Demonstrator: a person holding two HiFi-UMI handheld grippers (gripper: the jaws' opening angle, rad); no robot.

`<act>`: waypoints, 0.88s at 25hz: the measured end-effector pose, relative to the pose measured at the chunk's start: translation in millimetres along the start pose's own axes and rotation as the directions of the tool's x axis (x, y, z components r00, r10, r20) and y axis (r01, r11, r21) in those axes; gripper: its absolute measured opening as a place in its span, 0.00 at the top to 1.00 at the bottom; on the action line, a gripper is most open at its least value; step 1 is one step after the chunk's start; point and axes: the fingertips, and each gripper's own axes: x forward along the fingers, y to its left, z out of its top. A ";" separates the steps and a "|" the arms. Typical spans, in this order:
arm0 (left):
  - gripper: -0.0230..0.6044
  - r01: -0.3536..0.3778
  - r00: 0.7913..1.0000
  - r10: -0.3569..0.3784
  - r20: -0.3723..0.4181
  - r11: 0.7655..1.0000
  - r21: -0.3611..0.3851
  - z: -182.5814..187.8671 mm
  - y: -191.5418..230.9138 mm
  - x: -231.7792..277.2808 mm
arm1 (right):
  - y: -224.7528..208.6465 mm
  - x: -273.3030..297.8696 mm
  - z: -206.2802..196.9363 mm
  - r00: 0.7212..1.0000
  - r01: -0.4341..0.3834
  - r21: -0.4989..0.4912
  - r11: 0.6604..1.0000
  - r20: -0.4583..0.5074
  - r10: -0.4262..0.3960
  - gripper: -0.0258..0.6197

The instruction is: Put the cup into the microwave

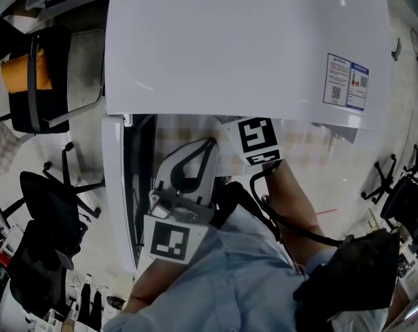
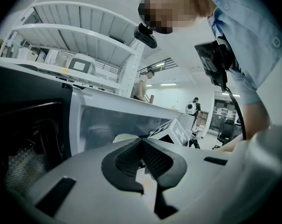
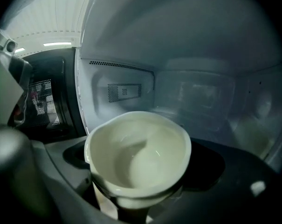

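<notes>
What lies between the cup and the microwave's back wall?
Nothing. The right gripper view shows only bare cavity between the cup and the microwave's back wall.

One microwave, one cup, two tongs, left tongs and right tongs, one shelving rack

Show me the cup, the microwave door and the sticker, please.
cup (image 3: 138,155): right gripper view, on the inside of its bowl.
microwave door (image 1: 141,178): head view, on its dark window.
sticker (image 1: 347,81): head view, on its middle.

Left hand-held gripper closed, right clamped
</notes>
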 end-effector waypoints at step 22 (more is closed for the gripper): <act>0.96 -0.012 1.000 0.012 0.010 1.000 0.011 0.5 -6.7 -8.4 | -0.7 -9.8 14.1 0.998 0.012 -0.020 1.000 0.058 -0.010 0.11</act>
